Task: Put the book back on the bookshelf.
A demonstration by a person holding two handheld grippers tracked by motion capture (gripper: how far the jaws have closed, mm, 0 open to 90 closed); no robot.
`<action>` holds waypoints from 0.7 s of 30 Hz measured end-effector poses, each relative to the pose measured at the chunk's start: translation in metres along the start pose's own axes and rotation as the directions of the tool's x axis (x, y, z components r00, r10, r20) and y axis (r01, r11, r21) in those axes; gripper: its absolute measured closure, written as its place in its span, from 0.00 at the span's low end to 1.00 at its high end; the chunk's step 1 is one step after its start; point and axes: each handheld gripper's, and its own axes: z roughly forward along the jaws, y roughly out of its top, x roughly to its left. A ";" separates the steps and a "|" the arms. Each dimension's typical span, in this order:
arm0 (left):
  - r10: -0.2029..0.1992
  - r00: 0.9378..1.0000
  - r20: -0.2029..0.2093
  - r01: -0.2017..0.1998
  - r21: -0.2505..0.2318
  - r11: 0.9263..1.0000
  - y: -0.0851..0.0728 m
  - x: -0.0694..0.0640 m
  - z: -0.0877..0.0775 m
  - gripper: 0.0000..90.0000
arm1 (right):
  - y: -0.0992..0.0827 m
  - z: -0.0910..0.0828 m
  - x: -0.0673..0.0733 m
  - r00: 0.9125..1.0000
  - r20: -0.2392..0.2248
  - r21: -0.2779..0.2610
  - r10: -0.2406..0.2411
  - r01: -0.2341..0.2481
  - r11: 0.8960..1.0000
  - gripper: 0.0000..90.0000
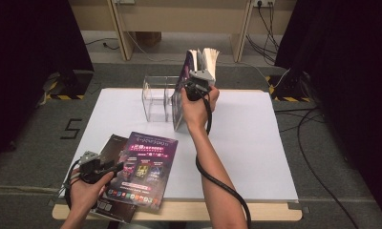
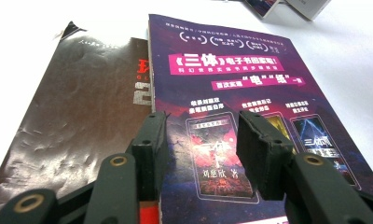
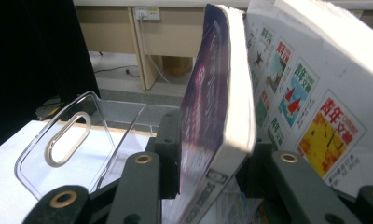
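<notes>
Surface (image 1: 256,143) first: I see a wide white sheet over a wooden top, bare across its whole right half and along the far right edge, so that side gives me free room. Its near left corner is crowded, and the far middle carries the stand.

Next in size, a clear acrylic rack (image 1: 155,98) stands at the far middle of the surface, its dividers upright; in the right gripper view one divider with a slot handle (image 3: 65,140) rises just left of the jaws. At the rack's right end a purple-covered magazine (image 3: 212,84) stands on edge, nearly upright, with a white-covered magazine (image 3: 306,93) leaning just beyond it, pages fanned at the top.

At the near left, a flat purple magazine (image 2: 231,93) lies partly over a dark brown one (image 2: 77,116), both overhanging the surface's near edge.

My right gripper (image 1: 197,85) reaches in at the upright purple magazine from the near side; its spine sits between the jaws, which stand apart from the covers rather than pinching them. My left gripper (image 2: 201,135) hovers low over the flat purple magazine, jaws spread, nothing between them.
</notes>
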 end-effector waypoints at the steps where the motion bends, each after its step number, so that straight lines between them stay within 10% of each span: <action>1: 0.000 1.000 0.000 0.000 0.000 1.000 0.000 0.000 0.000 0.59 | 0.000 0.000 0.000 1.000 0.000 0.000 0.000 0.000 1.000 0.74; 21: -0.001 1.000 -0.003 0.001 0.002 1.000 0.000 0.000 0.000 0.59 | -0.024 -0.019 -0.005 0.997 -0.055 0.022 0.056 -0.055 0.998 0.71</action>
